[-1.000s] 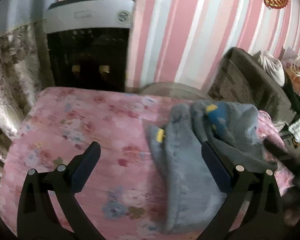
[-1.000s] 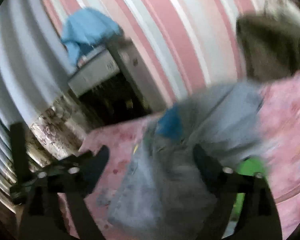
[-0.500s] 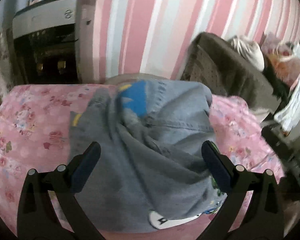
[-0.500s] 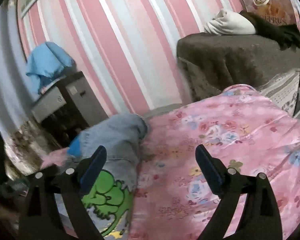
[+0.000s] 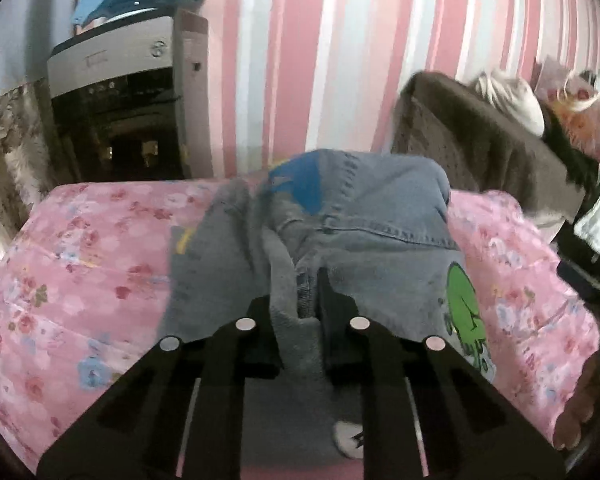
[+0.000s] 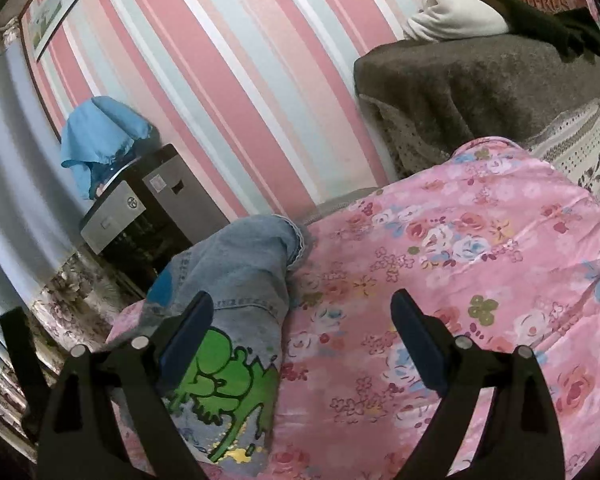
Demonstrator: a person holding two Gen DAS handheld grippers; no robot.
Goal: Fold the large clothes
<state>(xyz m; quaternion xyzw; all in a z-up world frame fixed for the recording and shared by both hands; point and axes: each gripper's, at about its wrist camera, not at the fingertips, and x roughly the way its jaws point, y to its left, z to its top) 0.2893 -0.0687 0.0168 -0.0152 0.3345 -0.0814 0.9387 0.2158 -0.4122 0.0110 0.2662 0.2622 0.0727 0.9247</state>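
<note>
Since half a second earlier the left gripper point(image 5: 298, 308) had closed onto a fold of the jeans point(image 5: 364, 216) bunched at the bedspread's point(image 5: 92, 264) far edge, right gripper point(image 6: 300, 336) spread apart and empty, so folding could start.

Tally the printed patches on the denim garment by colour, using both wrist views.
On the denim garment, held in the left gripper; the right gripper is open:
Green: 1, the green cartoon print
Blue: 1, the blue patch
Yellow: 1, the small yellow mark
White: 1, the white patch, partly hidden
Total: 4
</note>
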